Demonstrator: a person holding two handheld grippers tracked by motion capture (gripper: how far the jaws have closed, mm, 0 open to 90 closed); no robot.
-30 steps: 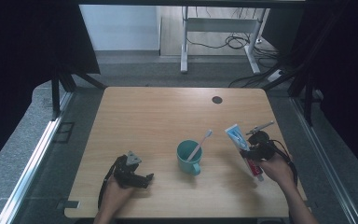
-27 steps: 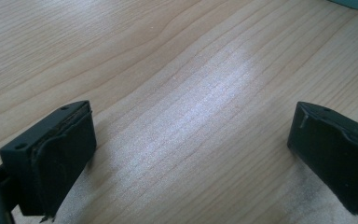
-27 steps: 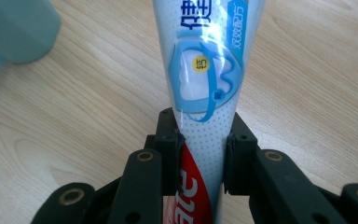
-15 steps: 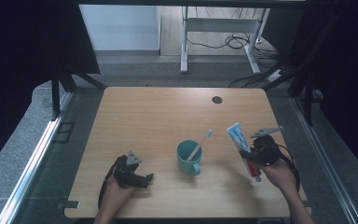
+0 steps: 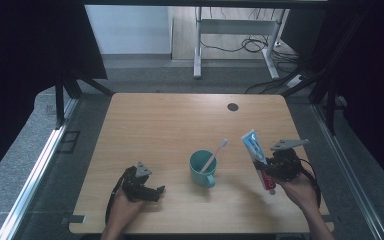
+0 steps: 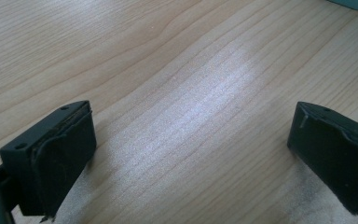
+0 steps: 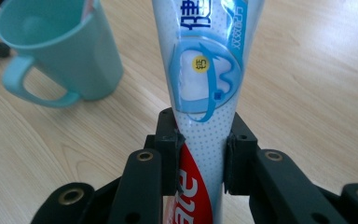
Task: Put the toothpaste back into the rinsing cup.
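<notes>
Holding tube [image 5: 258, 155] in right gripper [image 5: 266, 169], cup [image 5: 203, 167] to its left.
Tube pinched near cap end, long axis pointing far-left; left gripper [image 5: 150, 190] spread, idle on table [image 5: 170, 120].

Lighting: high view dim, dark surrounds flanking the counter [image 5: 170, 120], brighter floor beyond its far edge. Left gripper view: broad pale glare on the counter. Right gripper view: cup [image 7: 60, 51] soft, slightly out of focus.

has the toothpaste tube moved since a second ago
Yes. The toothpaste tube, clamped in the right gripper, has drifted right, away from the teal cup, which has stayed put, and its wide end is lifted a little off the table.
</notes>
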